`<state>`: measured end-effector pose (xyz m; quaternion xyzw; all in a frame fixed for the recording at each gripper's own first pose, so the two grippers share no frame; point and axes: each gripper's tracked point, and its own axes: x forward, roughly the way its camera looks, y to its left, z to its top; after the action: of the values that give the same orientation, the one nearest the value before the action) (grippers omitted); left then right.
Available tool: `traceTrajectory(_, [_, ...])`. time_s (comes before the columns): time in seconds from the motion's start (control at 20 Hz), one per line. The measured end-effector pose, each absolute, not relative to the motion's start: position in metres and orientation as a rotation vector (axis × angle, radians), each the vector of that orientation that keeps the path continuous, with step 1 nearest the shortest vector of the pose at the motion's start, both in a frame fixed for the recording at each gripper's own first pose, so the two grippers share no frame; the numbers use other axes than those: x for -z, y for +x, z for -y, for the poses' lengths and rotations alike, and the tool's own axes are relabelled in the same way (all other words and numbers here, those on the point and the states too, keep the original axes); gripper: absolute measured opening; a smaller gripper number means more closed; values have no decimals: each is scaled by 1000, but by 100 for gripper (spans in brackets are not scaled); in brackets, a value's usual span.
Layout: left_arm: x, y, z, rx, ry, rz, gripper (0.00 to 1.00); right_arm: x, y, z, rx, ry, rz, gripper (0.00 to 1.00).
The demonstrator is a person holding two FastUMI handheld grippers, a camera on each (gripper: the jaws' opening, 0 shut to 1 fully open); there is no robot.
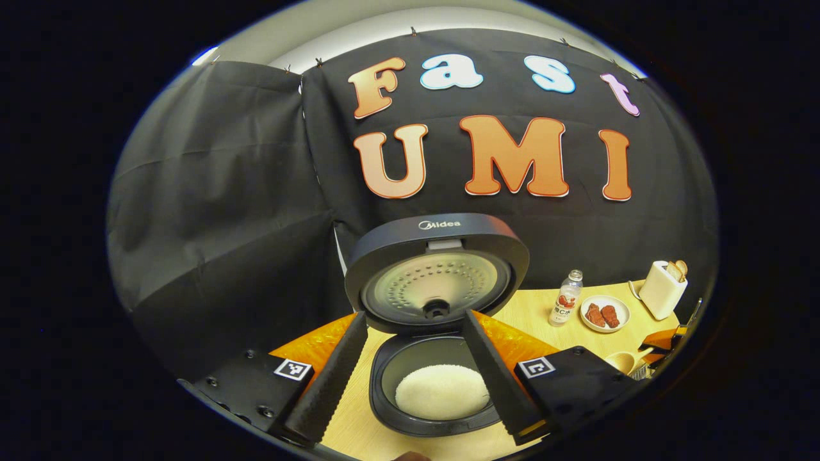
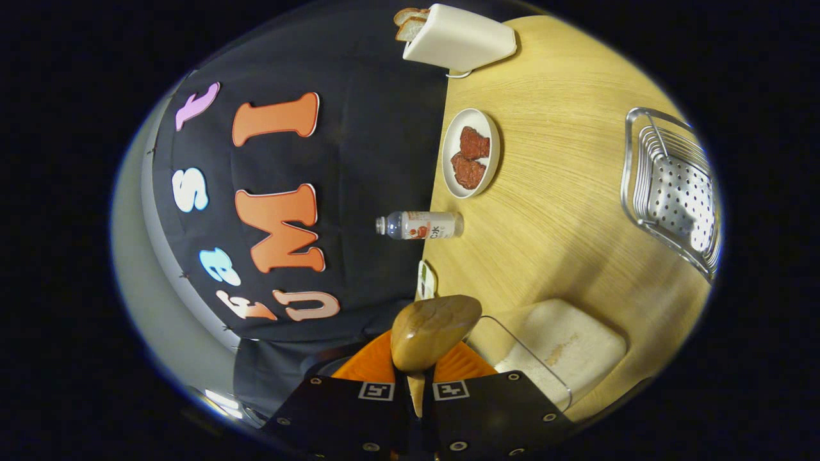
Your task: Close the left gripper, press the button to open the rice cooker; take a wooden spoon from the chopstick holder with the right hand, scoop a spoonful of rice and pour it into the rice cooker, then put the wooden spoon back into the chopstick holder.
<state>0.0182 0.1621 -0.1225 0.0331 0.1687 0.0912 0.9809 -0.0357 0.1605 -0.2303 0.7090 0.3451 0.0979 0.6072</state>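
In the left gripper view the rice cooker (image 1: 435,333) sits at lower centre with its lid (image 1: 437,272) swung up, so the pot (image 1: 435,390) lies open and a mound of white rice (image 1: 442,390) shows in its bottom. The left gripper (image 1: 416,378) hangs in front of it with its fingers spread wide apart and nothing between them, framing the pot (a waiting pose, it seems, since the button work looks done).

In the right gripper view the scene is rolled sideways, the table (image 2: 564,211) running up the right half of the frame. The right gripper (image 2: 415,384) has its fingers closed together on the handle of the wooden spoon (image 2: 434,331), whose bowl juts out at lower centre; the hollow side cannot be seen, so whether it carries rice cannot be told. Just right of the spoon, at lower right, stands a clear container of rice (image 2: 564,349), probably the scooping source. The wire rack (image 2: 672,192) at the right edge may be the chopstick holder, though that is uncertain.
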Motion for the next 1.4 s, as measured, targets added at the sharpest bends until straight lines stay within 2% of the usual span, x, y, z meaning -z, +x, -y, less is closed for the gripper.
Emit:
traceTrajectory(0.05, [120,18,-160,-188,65,-334,96,222,-31,-162,-243,1667,-799,8])
traceTrajectory(0.15, [117,16,-157,-198,53,-325,100,204,-21,-168,-282,1728,-803,8])
traceTrajectory(0.3, [114,11,-159,-226,25,-312,96,185,-9,-189,-348,1791,-834,7])
traceTrajectory(0.4, [113,6,-164,-244,2,-306,96,176,-2,-202,-379,1816,-864,8])
traceTrajectory(0.45, [112,3,-168,-255,-10,-300,100,172,0,-208,-392,1821,-876,8])
traceTrajectory(0.6, [107,-6,-181,-279,-35,-271,96,159,5,-229,-431,1828,-911,8])
traceTrajectory(0.65, [104,-9,-188,-290,-32,-262,98,153,6,-237,-445,1824,-919,7])
traceTrajectory(0.7, [102,-12,-194,-302,-27,-255,100,149,9,-246,-458,1814,-925,8])
traceTrajectory(0.8, [99,-18,-206,-329,-15,-244,96,139,11,-261,-486,1783,-931,7])
traceTrajectory(0.9, [98,-21,-220,-355,-8,-238,100,134,14,-277,-503,1742,-930,7])
traceTrajectory(1.0, [102,-28,-233,-380,-8,-239,96,130,19,-295,-513,1691,-930,7])
traceTrajectory(1.05, [104,-31,-240,-389,-9,-242,100,128,19,-305,-519,1664,-936,7])
traceTrajectory(1.1, [105,-34,-247,-402,-9,-242,100,128,20,-315,-521,1644,-943,7])
traceTrajectory(1.15, [107,-38,-254,-411,-8,-244,96,126,21,-323,-524,1620,-946,8])
traceTrajectory(1.25, [109,-43,-269,-434,-1,-245,100,123,24,-342,-528,1538,-936,8])
traceTrajectory(1.4, [116,-49,-288,-455,3,-251,100,121,28,-367,-547,1374,-901,8])
